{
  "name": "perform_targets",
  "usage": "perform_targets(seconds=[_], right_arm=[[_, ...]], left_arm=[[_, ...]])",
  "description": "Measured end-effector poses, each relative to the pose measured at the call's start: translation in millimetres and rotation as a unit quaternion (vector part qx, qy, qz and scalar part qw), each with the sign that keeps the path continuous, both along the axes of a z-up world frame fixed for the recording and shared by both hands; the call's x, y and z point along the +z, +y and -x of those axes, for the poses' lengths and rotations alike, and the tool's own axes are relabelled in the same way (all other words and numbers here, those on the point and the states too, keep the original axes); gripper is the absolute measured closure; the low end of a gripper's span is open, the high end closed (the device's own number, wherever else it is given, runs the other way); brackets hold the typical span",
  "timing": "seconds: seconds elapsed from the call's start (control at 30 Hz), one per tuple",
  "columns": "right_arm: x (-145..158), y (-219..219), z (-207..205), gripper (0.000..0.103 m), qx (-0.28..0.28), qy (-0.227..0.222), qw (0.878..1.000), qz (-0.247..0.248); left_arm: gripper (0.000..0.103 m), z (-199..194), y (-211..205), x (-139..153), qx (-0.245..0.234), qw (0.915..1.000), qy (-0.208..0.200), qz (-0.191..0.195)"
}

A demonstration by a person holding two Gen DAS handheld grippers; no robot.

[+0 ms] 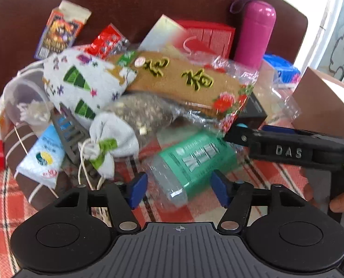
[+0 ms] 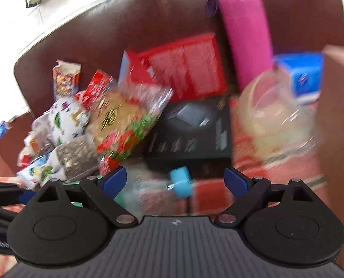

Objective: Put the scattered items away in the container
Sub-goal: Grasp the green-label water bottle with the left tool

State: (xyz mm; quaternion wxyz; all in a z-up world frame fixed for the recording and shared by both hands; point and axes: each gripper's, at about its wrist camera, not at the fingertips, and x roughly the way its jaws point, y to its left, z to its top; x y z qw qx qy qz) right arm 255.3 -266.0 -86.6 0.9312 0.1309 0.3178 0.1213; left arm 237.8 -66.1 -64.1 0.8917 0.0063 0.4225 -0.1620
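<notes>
Both grippers, left and right, gape wide, holding nothing. Risk: the green-labelled bottle, lower centre, may roll off if nudged.

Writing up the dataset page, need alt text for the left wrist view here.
The open left gripper hovers over a green-labelled plastic bottle lying on a plaid cloth, before a heap of snack bags, boxes and a printed drawstring pouch. A pink flask stands behind, and the right gripper reaches in from the right toward a crinkly snack bag.
</notes>
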Motion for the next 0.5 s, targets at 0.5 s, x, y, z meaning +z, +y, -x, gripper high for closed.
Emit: perform_targets(seconds=[0.5], right_arm=[[7, 20, 38, 0.020, 0.110, -0.001, 0.994, -0.009]], left_arm=[[0.059, 43, 30, -4, 0.023, 0.9996, 0.014, 0.001]])
